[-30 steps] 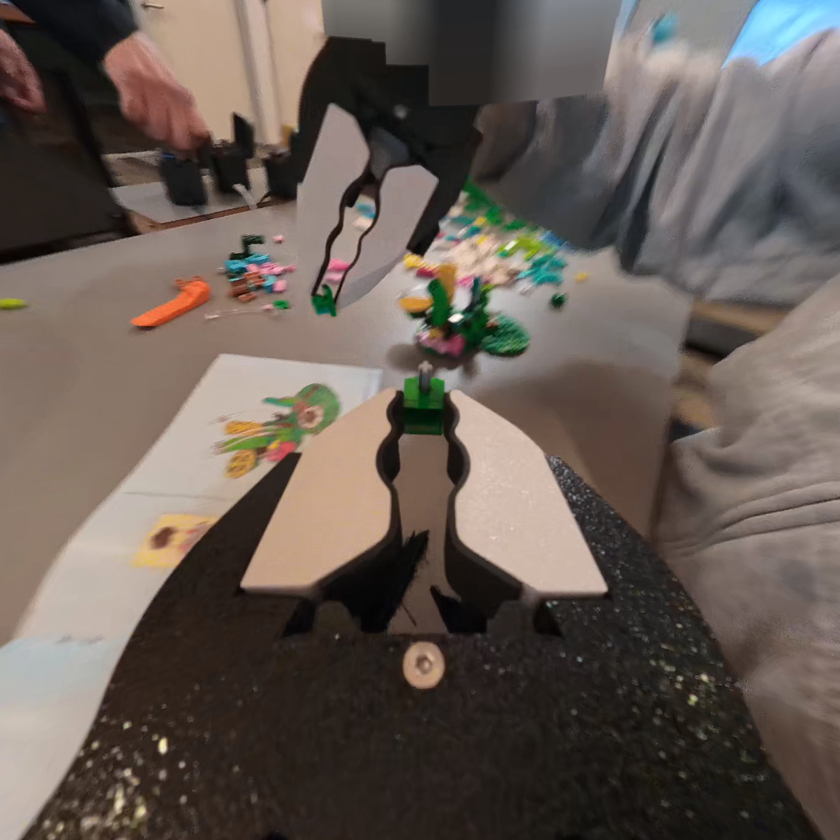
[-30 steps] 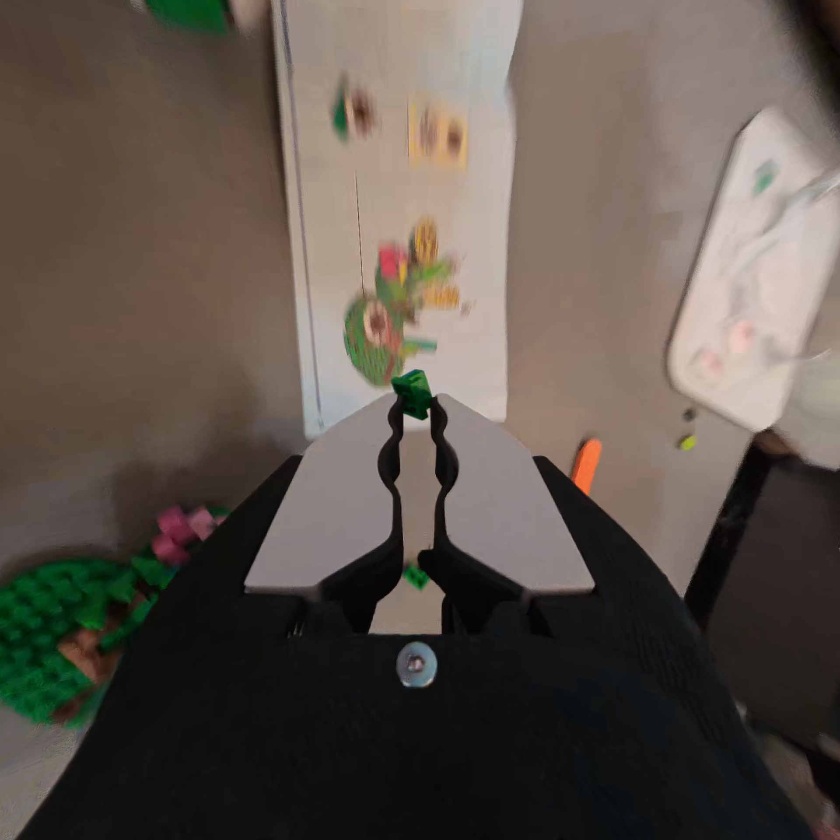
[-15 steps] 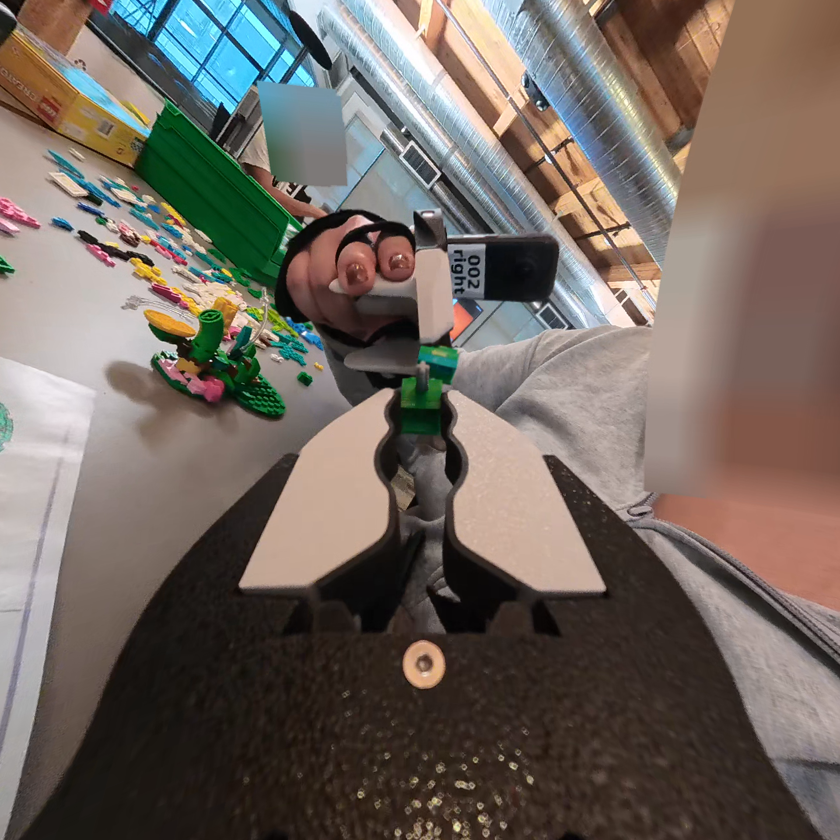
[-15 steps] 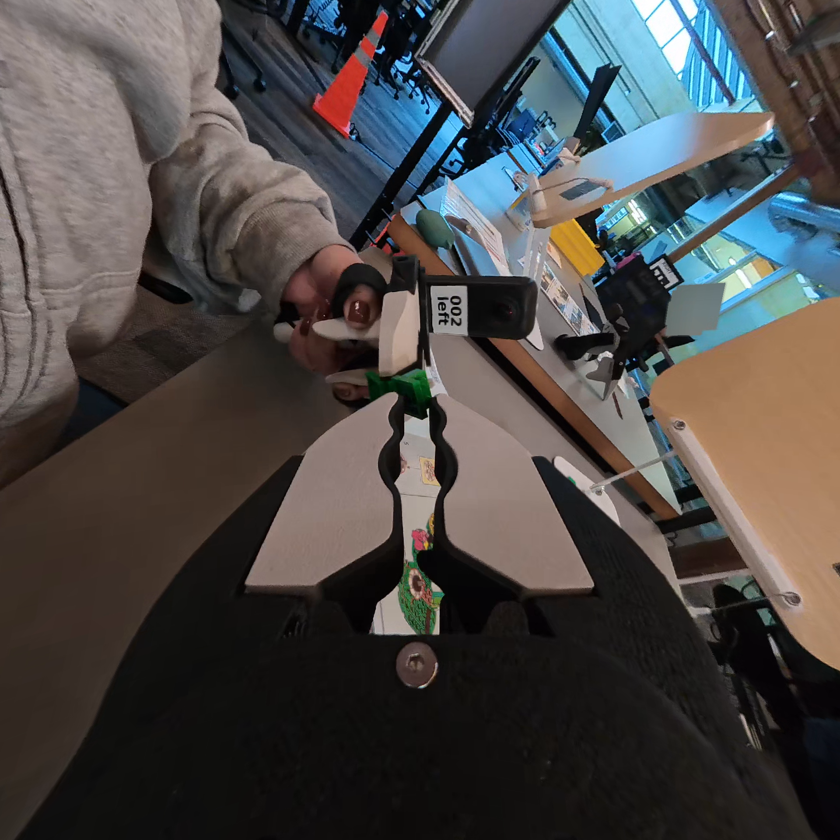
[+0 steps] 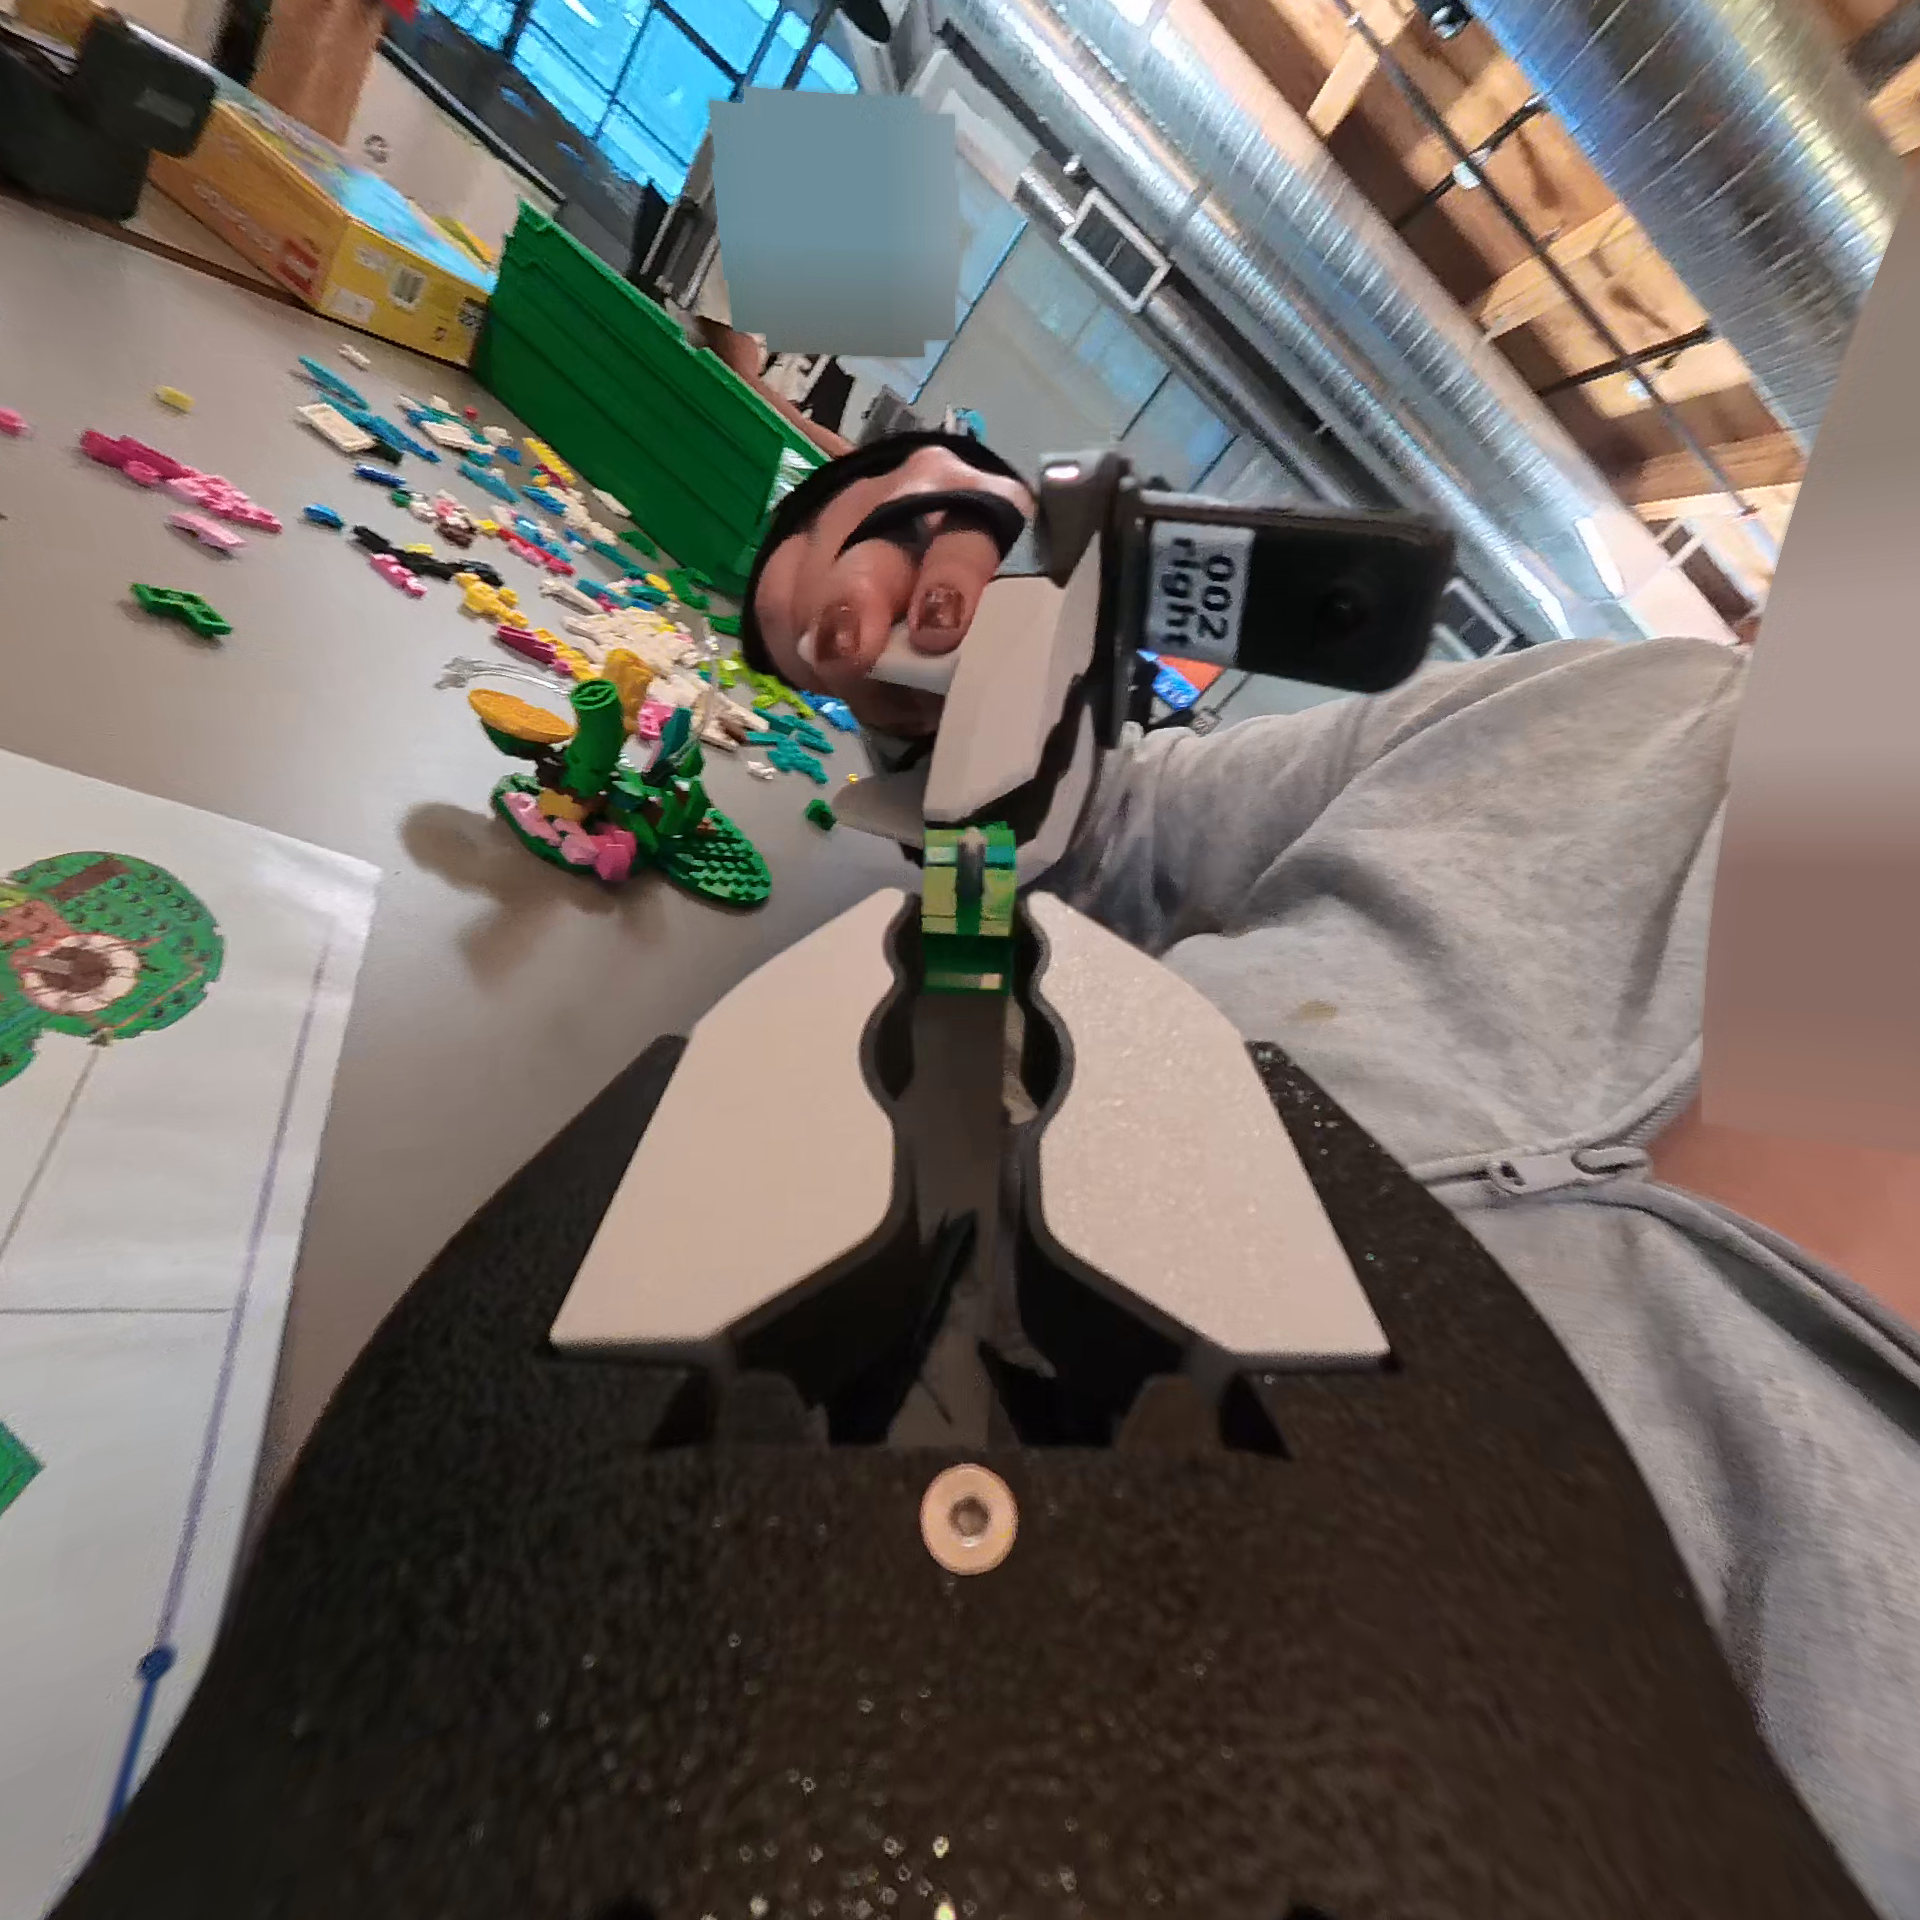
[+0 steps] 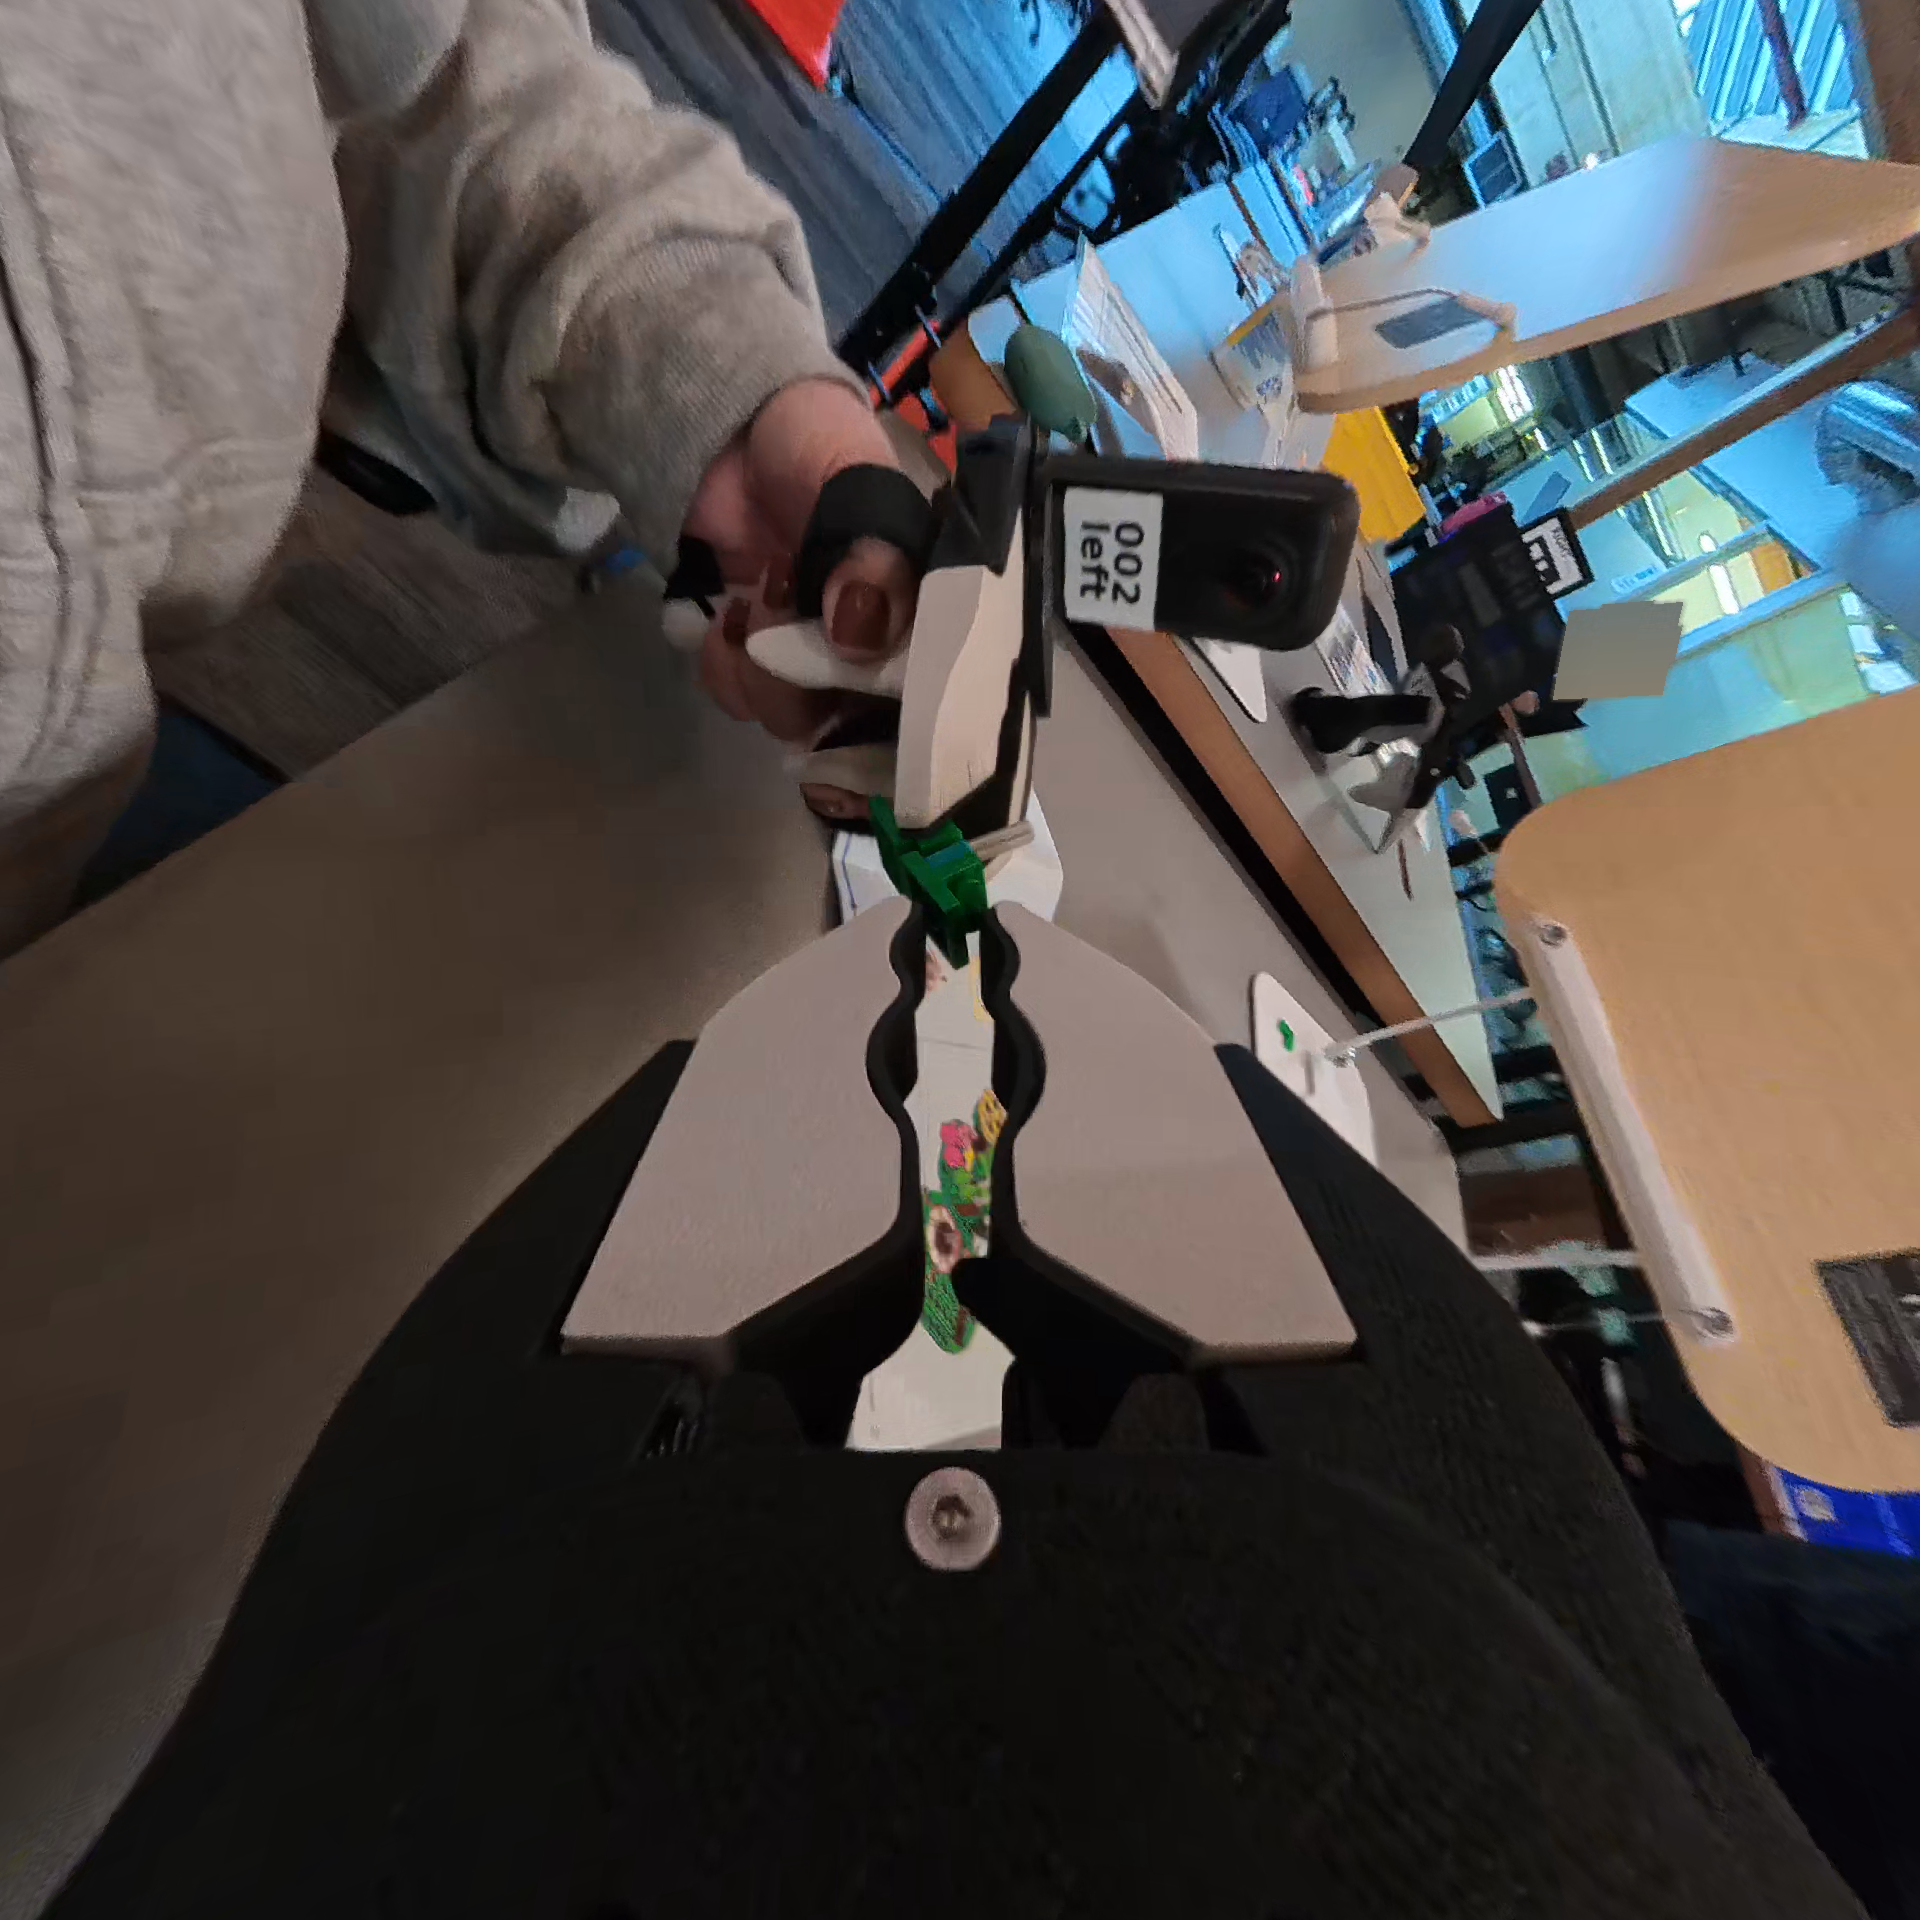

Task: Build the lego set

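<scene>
1. A green brick piece [image 5: 966, 925] with a thin grey pin in its middle sits between the tips of the left gripper [image 5: 964, 935]; both fingers [image 5: 831, 997] press on its sides, above the counter [image 5: 312, 748].
2. The right gripper [image 6: 948, 925] is closed on a smaller green piece [image 6: 940, 883], which touches the first piece; the two grippers meet tip to tip in the air.
3. In the left wrist view, the right gripper [image 5: 977, 821] comes down from above, and a hand [image 5: 862, 613] holds its handle.
4. In the right wrist view, the left gripper [image 6: 935, 821] is seen in the same way, held by the other hand [image 6: 790, 582] coming out of a grey sleeve [image 6: 468, 260].
5. On the counter, to the left, stands a small flower model [image 5: 613, 800] on a green base.
6. Behind it lie many loose bricks [image 5: 499, 520] of different colours.
7. A printed instruction sheet [image 5: 125, 1039] lies near the left edge.
8. Farther back are a green bin [image 5: 623, 416] and a yellow box [image 5: 343, 249].
</scene>
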A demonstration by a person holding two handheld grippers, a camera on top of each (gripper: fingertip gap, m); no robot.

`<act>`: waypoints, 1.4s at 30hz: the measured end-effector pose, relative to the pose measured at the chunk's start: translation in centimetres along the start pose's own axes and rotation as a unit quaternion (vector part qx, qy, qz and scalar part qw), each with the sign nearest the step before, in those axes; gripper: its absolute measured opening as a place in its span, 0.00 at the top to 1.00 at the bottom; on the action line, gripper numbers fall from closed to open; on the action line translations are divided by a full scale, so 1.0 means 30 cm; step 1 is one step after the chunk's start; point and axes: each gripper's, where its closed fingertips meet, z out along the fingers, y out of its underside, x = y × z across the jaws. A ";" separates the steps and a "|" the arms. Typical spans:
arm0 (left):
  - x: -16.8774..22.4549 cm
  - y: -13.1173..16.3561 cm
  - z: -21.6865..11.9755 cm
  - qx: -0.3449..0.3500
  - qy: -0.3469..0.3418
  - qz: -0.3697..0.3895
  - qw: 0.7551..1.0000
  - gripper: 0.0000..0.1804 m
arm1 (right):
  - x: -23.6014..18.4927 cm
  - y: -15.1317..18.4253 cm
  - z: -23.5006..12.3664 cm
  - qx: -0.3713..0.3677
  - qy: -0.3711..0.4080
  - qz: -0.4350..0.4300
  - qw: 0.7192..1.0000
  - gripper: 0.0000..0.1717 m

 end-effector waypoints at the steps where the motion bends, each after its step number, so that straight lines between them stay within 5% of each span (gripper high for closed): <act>1: -0.011 0.001 0.000 -0.003 -0.014 0.006 1.000 0.91 | -0.002 0.010 0.003 -0.017 0.006 -0.014 1.000 0.96; 13: -0.101 -0.008 -0.002 -0.021 -0.157 0.078 0.984 0.91 | 0.006 0.100 0.031 -0.225 0.086 -0.198 0.950 0.96; 19: -0.117 0.017 0.006 -0.049 -0.182 0.101 0.977 0.91 | -0.012 0.117 0.036 -0.249 0.078 -0.255 0.931 0.97; 31: -0.109 0.055 0.029 -0.084 -0.160 0.129 0.975 0.91 | -0.055 0.108 0.027 -0.201 0.026 -0.285 0.937 0.97; 35: -0.132 0.060 0.022 -0.080 -0.164 0.106 0.977 0.91 | -0.054 0.129 0.034 -0.204 0.030 -0.247 0.947 0.96; 42: -0.079 -0.047 -0.024 0.073 -0.048 -0.002 0.996 0.91 | 0.010 0.092 0.016 -0.129 0.094 -0.007 0.987 0.81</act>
